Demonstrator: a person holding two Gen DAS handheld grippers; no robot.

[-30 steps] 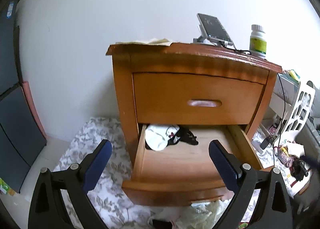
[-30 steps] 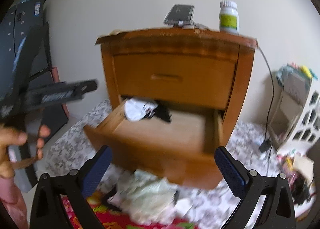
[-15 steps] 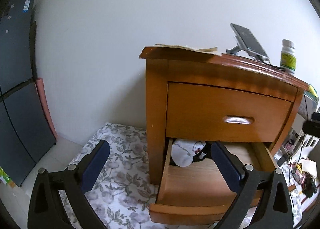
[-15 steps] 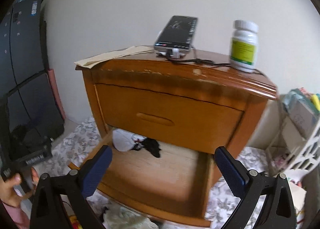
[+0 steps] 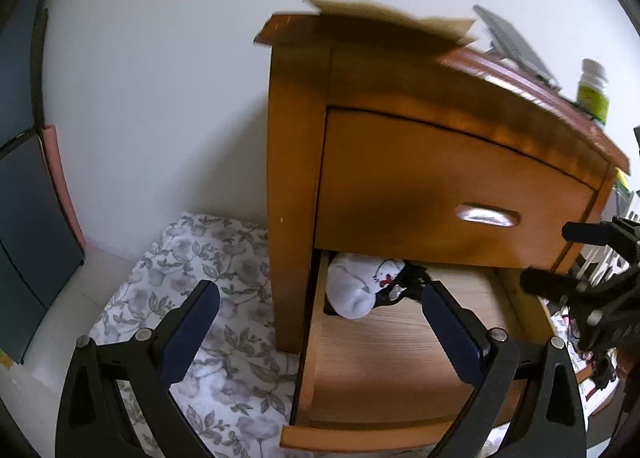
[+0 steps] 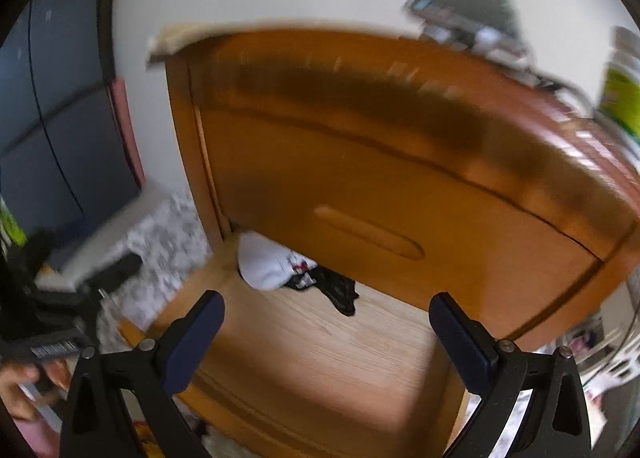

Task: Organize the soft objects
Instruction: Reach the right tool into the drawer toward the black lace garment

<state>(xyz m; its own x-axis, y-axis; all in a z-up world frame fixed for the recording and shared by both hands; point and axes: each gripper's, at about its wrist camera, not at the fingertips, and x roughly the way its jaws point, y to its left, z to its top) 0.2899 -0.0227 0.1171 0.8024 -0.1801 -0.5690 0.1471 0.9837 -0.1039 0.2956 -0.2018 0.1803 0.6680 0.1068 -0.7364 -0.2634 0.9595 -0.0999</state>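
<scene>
A wooden nightstand (image 5: 400, 106) has its lower drawer (image 5: 384, 362) pulled out. At the drawer's back left lie a white sock bundle (image 5: 356, 286) and a black garment (image 5: 412, 282); the right wrist view shows the white bundle (image 6: 264, 262) and black garment (image 6: 340, 290) too. My left gripper (image 5: 316, 326) is open and empty in front of the drawer's left side. My right gripper (image 6: 326, 332) is open and empty just above the drawer floor (image 6: 320, 358), and it shows from the side as the right gripper (image 5: 576, 258) in the left wrist view.
A phone on a stand (image 6: 464, 6), a pill bottle (image 5: 594, 94) and a sheet of paper (image 5: 384, 20) rest on the nightstand top. A floral mat (image 5: 192, 290) covers the floor to the left. Dark panels (image 5: 24, 218) lean on the left wall. A hand (image 6: 24, 390) holds the left gripper.
Both grippers have closed in on the nightstand. The right one dropped down over the open drawer; the left swung right so the right gripper now shows at its edge.
</scene>
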